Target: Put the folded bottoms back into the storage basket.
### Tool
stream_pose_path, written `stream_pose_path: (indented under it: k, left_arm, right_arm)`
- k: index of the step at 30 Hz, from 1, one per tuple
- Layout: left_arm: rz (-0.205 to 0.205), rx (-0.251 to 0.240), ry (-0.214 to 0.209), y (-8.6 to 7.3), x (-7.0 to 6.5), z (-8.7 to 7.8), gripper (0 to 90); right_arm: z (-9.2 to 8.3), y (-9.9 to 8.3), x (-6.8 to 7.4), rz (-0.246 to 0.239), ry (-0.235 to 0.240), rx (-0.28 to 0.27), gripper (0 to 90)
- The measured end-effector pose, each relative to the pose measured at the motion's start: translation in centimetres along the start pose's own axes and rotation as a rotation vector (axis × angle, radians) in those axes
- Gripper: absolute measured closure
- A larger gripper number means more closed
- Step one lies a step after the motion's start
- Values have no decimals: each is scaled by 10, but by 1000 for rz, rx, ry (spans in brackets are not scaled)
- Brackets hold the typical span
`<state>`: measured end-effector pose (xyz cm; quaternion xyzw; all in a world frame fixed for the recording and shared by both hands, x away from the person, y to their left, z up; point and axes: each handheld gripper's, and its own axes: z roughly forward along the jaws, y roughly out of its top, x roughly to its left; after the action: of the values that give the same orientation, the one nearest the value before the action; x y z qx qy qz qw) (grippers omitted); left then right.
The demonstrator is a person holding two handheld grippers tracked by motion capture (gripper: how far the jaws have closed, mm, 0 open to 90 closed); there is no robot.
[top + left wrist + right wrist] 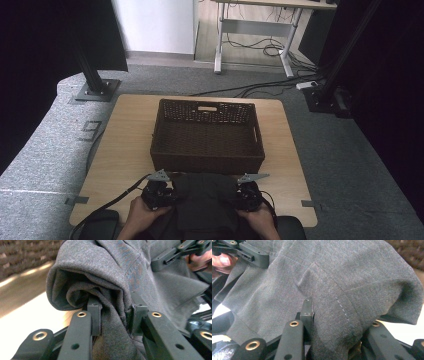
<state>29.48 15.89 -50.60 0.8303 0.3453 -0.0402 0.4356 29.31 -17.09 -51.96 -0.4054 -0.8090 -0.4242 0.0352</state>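
A folded dark grey garment lies at the near edge of the wooden table, just in front of a dark wicker basket. My left gripper grips the garment's left side, my right gripper its right side. In the left gripper view the jaws pinch a thick roll of the grey cloth between the fingers. In the right gripper view the cloth is bunched between the jaws, and one finger presses into it. The cloth drapes over the other finger.
The wicker basket has nothing in it and stands in the middle of the table, close behind the garment. Bare tabletop lies to the left and right of the basket. Black frame posts stand on the carpet beyond the table, with a desk and cables further back.
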Motion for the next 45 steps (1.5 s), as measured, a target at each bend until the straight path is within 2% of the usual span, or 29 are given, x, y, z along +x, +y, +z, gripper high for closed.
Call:
stream_pose_path:
  k: [3,9,19,26,31,38,45]
  left_arm:
    - [11,-29,-17,4,-2,-8,689]
    - [44,-69,-18,15,-7,-21,689]
    - [100,-119,-3,47,-12,-38,689]
    - [108,-149,-4,67,-10,-47,690]
    - [106,-173,-22,79,-8,-54,691]
    - [118,-195,-28,93,-9,-62,692]
    - [134,-213,-28,117,-7,-72,692]
  right_arm:
    - [-6,5,5,-24,-5,-24,651]
    - [-20,18,16,-80,-17,-60,654]
    - [-41,45,21,-149,-46,-114,657]
    - [-52,68,21,-180,-61,-142,660]
    - [-58,79,22,-200,-76,-161,663]
    - [-67,93,25,-227,-94,-182,665]
    - [-80,113,27,-244,-103,-206,665]
